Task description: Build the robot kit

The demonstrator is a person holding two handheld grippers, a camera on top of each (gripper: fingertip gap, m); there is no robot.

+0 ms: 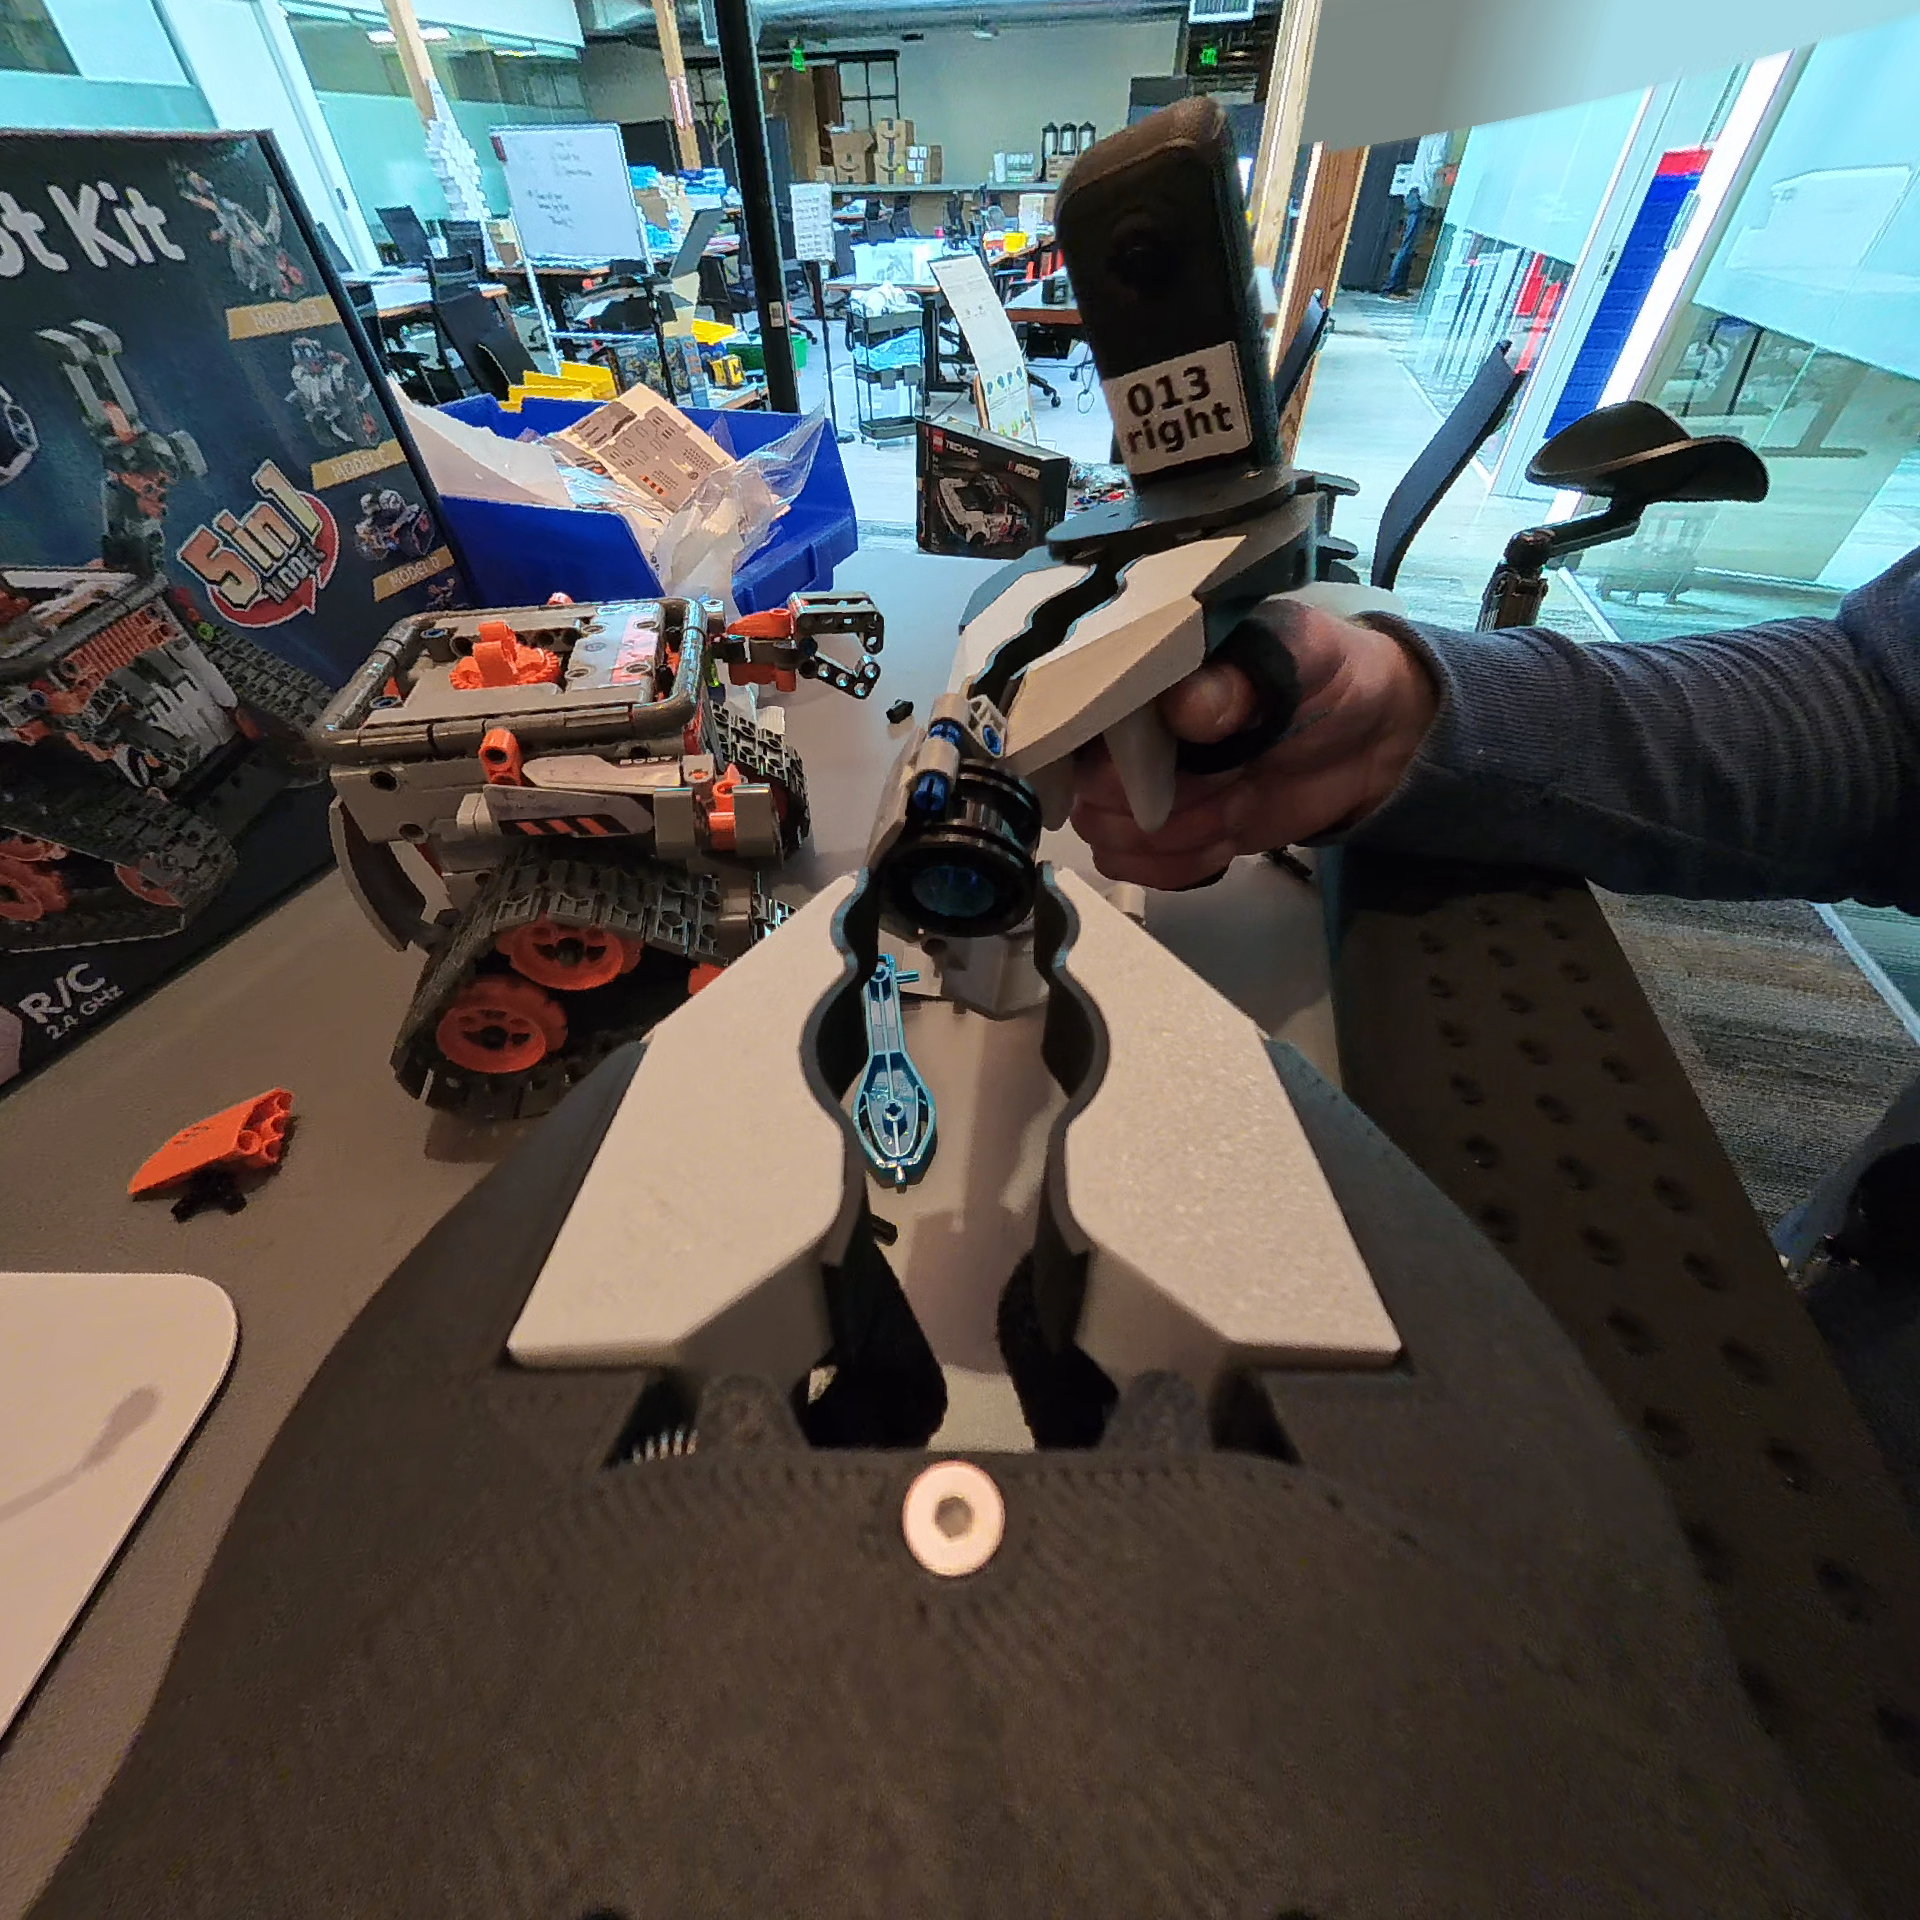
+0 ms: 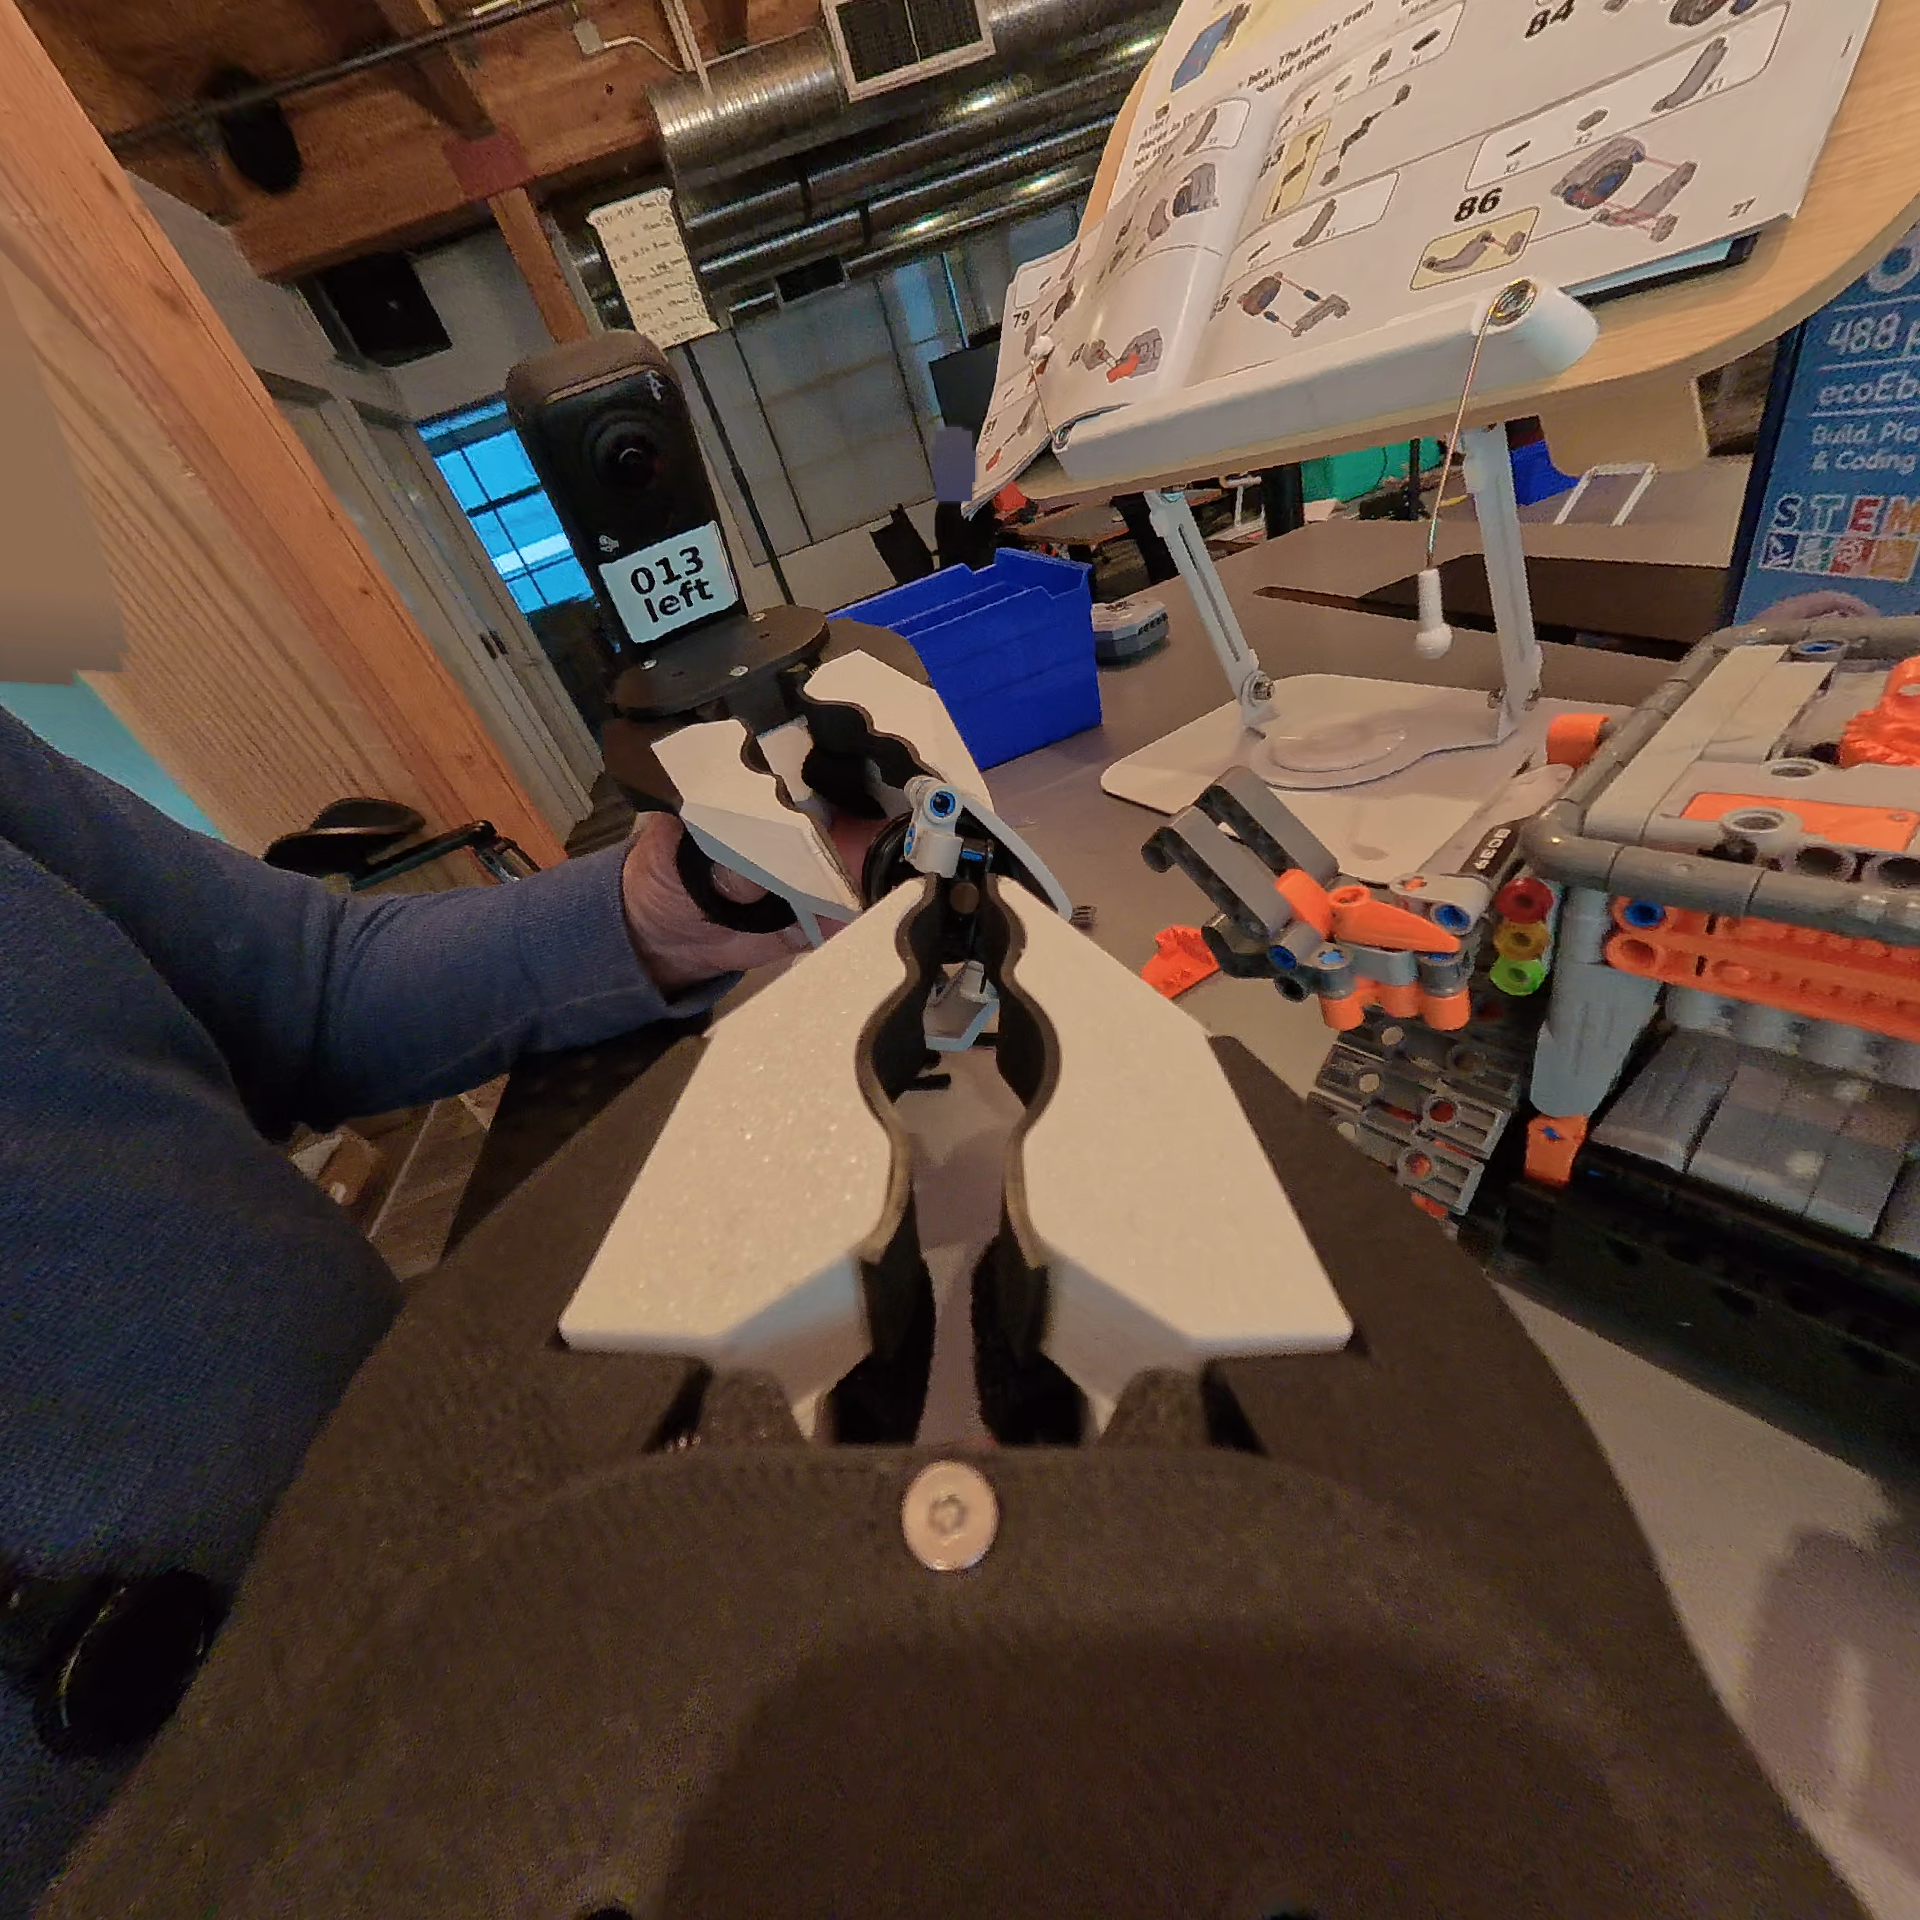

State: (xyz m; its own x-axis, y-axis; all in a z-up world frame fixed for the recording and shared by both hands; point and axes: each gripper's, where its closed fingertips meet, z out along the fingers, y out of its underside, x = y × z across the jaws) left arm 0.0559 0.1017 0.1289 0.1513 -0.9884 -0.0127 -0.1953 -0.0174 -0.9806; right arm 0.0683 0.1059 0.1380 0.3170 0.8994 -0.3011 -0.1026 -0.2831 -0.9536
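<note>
My left gripper [image 1: 951,899] is shut on a black wheel [image 1: 961,878] with a blue hub. A small grey connector [image 1: 951,727] with blue pins is joined to the wheel's far side. My right gripper [image 1: 971,722] comes in from the upper right, held by a hand in a blue sleeve [image 1: 1621,748], and is shut on this connector. In the right wrist view my right gripper [image 2: 954,899] clamps the grey and black part [image 2: 935,826], and the left gripper [image 2: 894,862] meets it from the left. A thin blue lever piece [image 1: 894,1081] lies on the table under my left fingers.
A grey and orange tracked model [image 1: 582,810] stands left of the grippers; its claw arm [image 2: 1299,914] shows in the right wrist view. An orange panel [image 1: 218,1143], the kit box [image 1: 135,520], a blue bin [image 1: 644,499], a booklet on a stand [image 2: 1351,208] and a chair [image 1: 1558,1143] surround them. Less than 4 cm separates the two grippers' tips. Left tips and right tips are each some 25 centimetres from the orange panel [image 1: 218,1143].
</note>
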